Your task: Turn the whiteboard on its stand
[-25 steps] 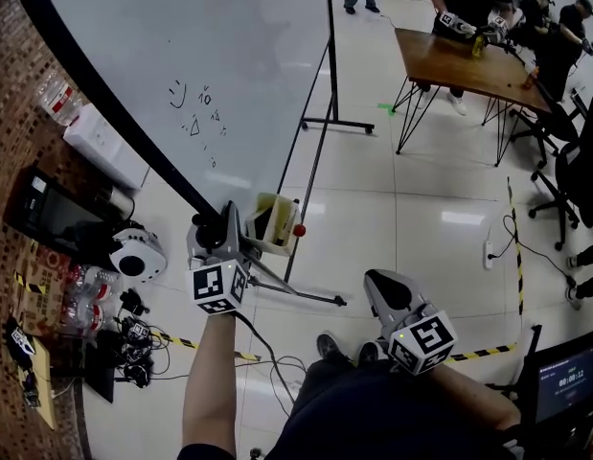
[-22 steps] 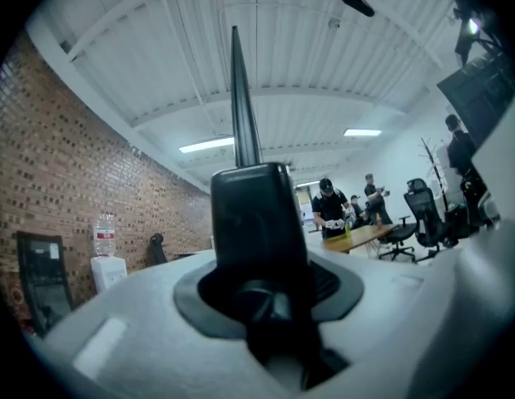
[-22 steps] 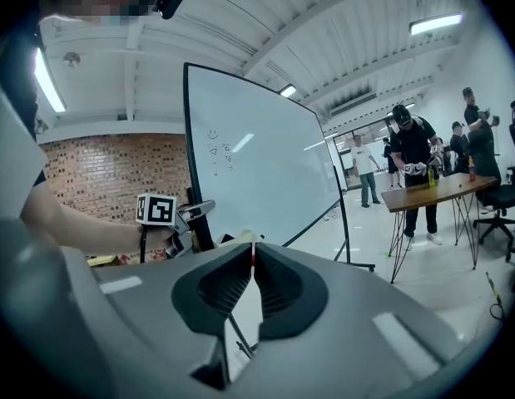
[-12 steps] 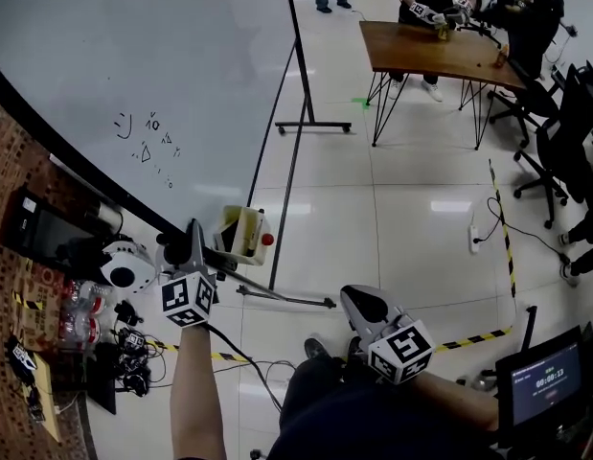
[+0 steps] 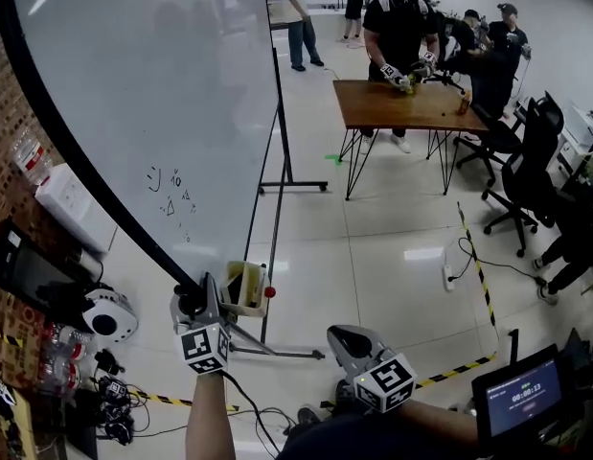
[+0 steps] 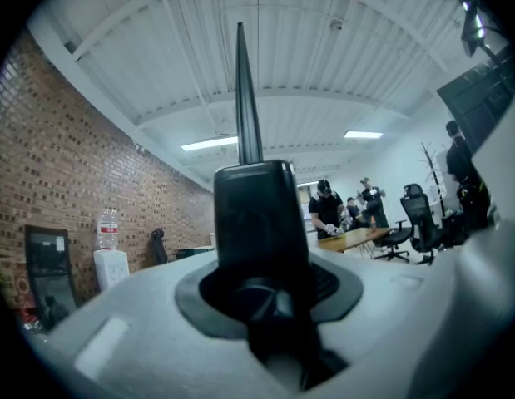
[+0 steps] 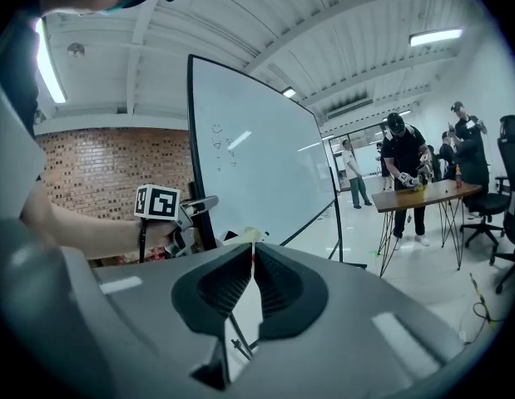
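**Left gripper has the board's edge, the turn is on**

The left gripper (image 5: 193,302) is clamped on the black frame (image 6: 255,214) of the whiteboard (image 5: 152,94), low on its near end. The frame fills the gap between the jaws and rises straight up out of them. The right gripper (image 5: 340,335) hangs off to the side of that end with its jaws pressed together on nothing, clear of the board.

To do this well, I'd keep the squeeze firm and push in a smooth arc. The wrist should follow the edge, because a slim frame can slip or twist out of the jaws. The free gripper could steady the frame if it wobbles. The yellowish box (image 5: 240,287) sits just beside the gripped corner, so it looks easy to knock. Feet want to stay off the stand (image 5: 264,326) below the board, and off the cables (image 5: 248,415) on the floor near it.

The board's long side seems to run level, from the held end away to the far post. Its near short edge looks upright, though I can't tell if the panel is tipped. The written face looks toward the wooden table (image 5: 401,108), which sits beyond the far end. The brick wall (image 5: 9,151) is behind the board.
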`<action>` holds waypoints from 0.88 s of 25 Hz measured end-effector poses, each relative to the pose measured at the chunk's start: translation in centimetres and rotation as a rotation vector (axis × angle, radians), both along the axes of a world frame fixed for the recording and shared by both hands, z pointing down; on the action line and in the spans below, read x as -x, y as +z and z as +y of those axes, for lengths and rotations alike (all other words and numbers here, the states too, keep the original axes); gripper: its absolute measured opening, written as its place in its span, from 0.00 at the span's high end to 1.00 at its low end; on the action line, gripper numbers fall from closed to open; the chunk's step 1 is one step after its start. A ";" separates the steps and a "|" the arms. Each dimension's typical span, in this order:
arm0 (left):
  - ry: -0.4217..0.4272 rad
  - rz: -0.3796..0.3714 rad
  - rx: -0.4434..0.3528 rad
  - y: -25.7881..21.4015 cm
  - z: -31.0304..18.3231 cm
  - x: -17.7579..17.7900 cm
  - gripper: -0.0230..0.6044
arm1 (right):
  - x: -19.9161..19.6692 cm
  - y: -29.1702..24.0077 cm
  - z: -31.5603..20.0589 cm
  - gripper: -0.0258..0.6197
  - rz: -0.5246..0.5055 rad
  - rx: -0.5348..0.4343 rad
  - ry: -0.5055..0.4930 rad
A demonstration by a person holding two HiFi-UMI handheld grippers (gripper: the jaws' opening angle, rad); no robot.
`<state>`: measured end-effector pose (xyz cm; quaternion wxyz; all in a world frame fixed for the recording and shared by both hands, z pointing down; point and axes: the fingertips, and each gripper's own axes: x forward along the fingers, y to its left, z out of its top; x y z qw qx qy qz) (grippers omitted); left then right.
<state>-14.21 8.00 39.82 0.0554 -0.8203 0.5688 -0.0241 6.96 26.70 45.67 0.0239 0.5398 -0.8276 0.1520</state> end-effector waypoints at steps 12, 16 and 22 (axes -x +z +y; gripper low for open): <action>0.072 -0.028 0.005 1.0 6.7 -3.1 0.73 | 3.0 0.7 6.9 0.93 0.125 0.070 -0.039; 0.112 0.055 -0.100 -2.7 4.0 -6.7 0.73 | 0.5 -2.3 5.8 0.93 0.164 0.068 -0.014; 0.142 0.032 -0.055 -4.9 2.9 -5.8 0.74 | 2.0 -1.5 6.2 0.93 0.134 0.137 -0.042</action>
